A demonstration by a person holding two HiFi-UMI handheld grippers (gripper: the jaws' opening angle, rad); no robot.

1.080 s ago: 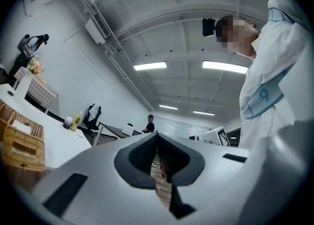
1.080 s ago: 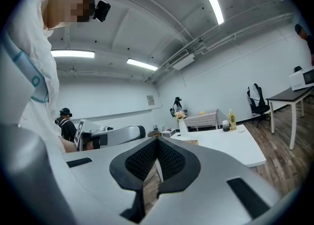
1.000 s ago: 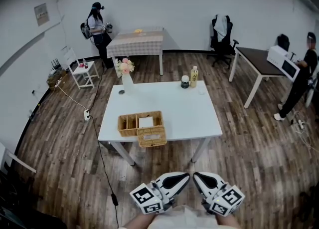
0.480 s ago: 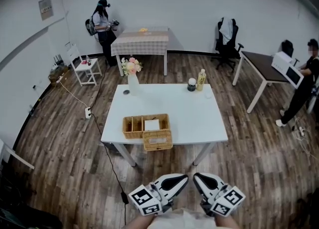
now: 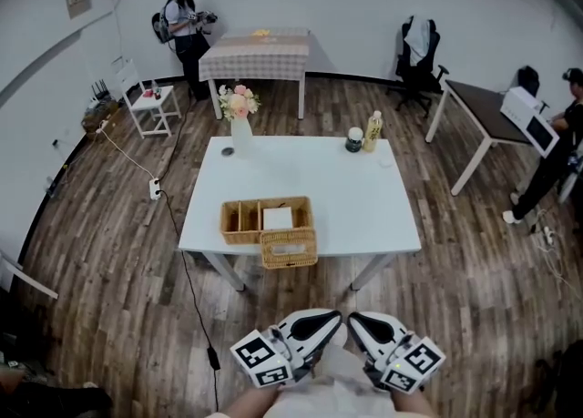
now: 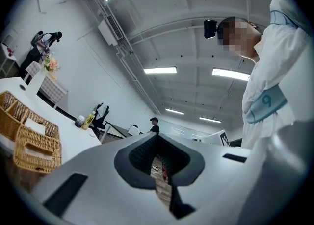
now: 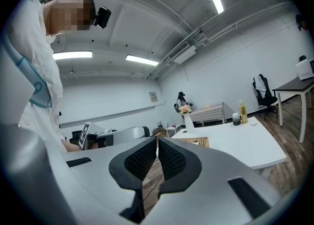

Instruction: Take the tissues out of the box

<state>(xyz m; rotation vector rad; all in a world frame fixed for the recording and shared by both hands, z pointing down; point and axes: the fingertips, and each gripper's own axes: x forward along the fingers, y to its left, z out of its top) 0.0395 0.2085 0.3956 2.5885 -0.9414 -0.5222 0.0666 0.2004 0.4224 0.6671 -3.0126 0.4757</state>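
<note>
L gripper (image 5: pixel 321 323) & R gripper (image 5: pixel 366 325) are held low by the body, well apart from the white table (image 5: pixel 364 216). Both sets of jaws are pressed shut, w/ nothing held. The woven tissue box (image 5: pixel 289 249) is set at the table's near edge, touching a basket (image 5: pixel 241 219) behind it.

Hand-held grippers (image 5: pixel 333 318) (image 5: pixel 357 319): two
Tables (image 5: pixel 364 211) (image 5: pixel 260 47) (image 5: pixel 478 107): three
Wicker tissue box (image 5: pixel 289 248): one
Divided wicker tray (image 5: pixel 241 218): one
Flower vase (image 5: pixel 240 132): one
Yellow bottle (image 5: pixel 373 130): one
Jar (image 5: pixel 354 140): one
Chairs (image 5: pixel 150 108) (image 5: pixel 417 54): two
Other people (image 5: pixel 182 17) (image 5: pixel 557 138): two
</note>
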